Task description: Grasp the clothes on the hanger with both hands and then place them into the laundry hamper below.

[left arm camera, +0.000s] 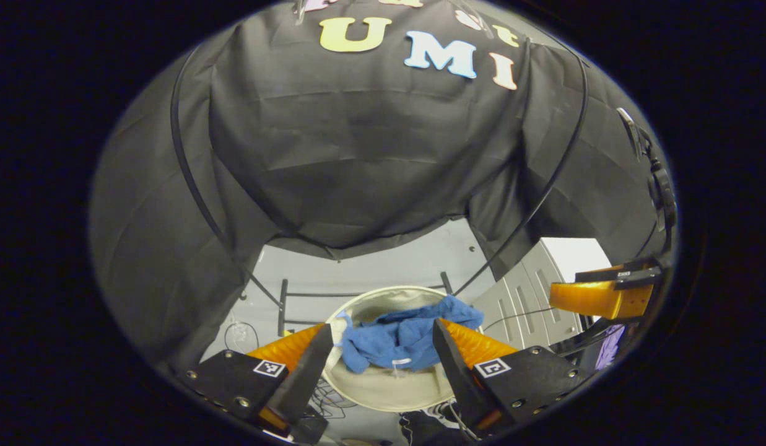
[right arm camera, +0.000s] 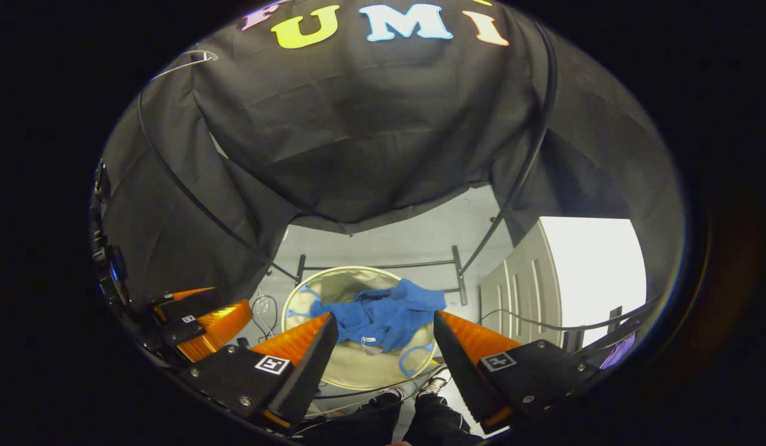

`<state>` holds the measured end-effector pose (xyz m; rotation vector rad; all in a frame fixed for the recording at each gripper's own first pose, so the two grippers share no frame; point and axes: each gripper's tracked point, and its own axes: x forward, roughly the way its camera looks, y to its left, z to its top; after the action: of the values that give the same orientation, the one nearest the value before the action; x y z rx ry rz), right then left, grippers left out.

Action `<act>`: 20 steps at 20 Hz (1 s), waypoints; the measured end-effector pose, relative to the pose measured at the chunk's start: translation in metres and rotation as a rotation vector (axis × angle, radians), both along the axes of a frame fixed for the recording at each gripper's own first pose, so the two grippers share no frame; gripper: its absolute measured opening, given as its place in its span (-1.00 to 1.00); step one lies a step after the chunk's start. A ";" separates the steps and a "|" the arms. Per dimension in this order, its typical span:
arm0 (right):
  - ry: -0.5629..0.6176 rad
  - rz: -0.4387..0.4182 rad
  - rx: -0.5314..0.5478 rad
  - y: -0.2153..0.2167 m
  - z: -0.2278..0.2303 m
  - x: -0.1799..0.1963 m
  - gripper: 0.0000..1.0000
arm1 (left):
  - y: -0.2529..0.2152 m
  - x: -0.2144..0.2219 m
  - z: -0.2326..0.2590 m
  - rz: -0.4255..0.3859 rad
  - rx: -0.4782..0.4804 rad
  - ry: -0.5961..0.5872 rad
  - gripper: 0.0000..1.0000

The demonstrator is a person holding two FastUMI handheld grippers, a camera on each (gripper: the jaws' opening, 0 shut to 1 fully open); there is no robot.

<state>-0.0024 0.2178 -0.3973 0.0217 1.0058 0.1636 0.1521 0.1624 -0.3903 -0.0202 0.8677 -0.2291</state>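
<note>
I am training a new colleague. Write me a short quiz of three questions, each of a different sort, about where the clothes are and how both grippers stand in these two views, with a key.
1. True or false: the blue clothes lie inside the laundry hamper.
2. Multiple choice: the left gripper is
A. shut on the clothes
B. open, with nothing between its fingers
C. shut on the hamper's rim
3. Fill in the blank: in the right gripper view, the right gripper is ____, above the hamper.

Key
1. True; the clothes rest in the hamper, partly draped toward its rim.
2. B
3. open
</note>
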 end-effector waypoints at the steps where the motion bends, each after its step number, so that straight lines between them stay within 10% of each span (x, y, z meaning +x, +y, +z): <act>1: -0.023 -0.016 -0.006 -0.008 0.011 0.002 0.92 | -0.001 0.003 0.011 -0.007 0.002 -0.022 0.83; 11: -0.369 -0.256 -0.012 -0.127 0.153 0.039 0.90 | -0.051 0.037 0.194 -0.031 0.014 -0.379 0.87; 20: -0.665 -0.134 0.080 -0.193 0.268 0.070 0.91 | -0.111 0.021 0.357 0.181 0.001 -0.622 0.83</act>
<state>0.0671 0.0252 -0.1289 0.1009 0.3325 0.0781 0.1728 0.0514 -0.0328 -0.0245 0.2437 -0.0554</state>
